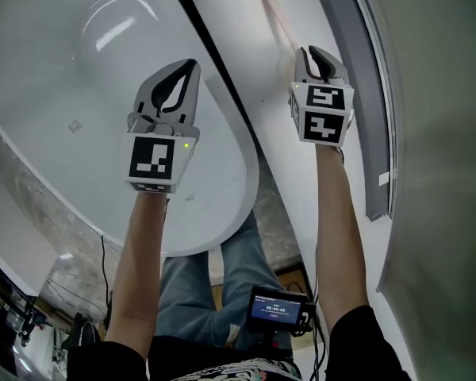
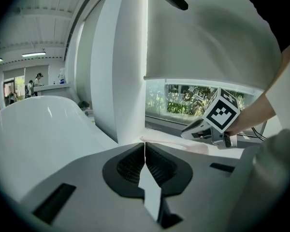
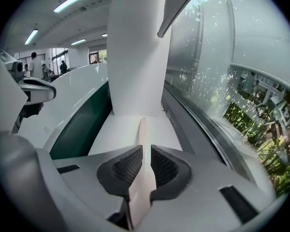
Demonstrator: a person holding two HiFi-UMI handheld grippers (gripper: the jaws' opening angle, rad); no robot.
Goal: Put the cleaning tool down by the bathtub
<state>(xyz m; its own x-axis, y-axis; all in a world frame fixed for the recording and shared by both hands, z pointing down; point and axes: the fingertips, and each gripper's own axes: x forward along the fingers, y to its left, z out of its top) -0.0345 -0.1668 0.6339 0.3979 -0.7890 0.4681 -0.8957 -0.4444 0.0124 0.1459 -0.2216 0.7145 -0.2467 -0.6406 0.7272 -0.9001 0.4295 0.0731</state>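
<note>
Pink cleaning tool [image 3: 142, 129] sits clamped in the right claw [image 3: 145, 151], pointing along the ledge [image 3: 117, 132], while the left claw [image 2: 145, 148] is closed and empty.

No readable text or numbers.

Right gripper [image 1: 316, 54] gripped pink cleaning tool [image 1: 275, 14] over white ledge [image 1: 276, 159]; left gripper [image 1: 189, 68] hovered above bathtub [image 1: 55, 70], jaws together.

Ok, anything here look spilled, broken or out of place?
Nothing stands out. The pink cleaning tool lies along the white ledge beside the bathtub, its handle in the right gripper; the left gripper is shut, empty.
</note>
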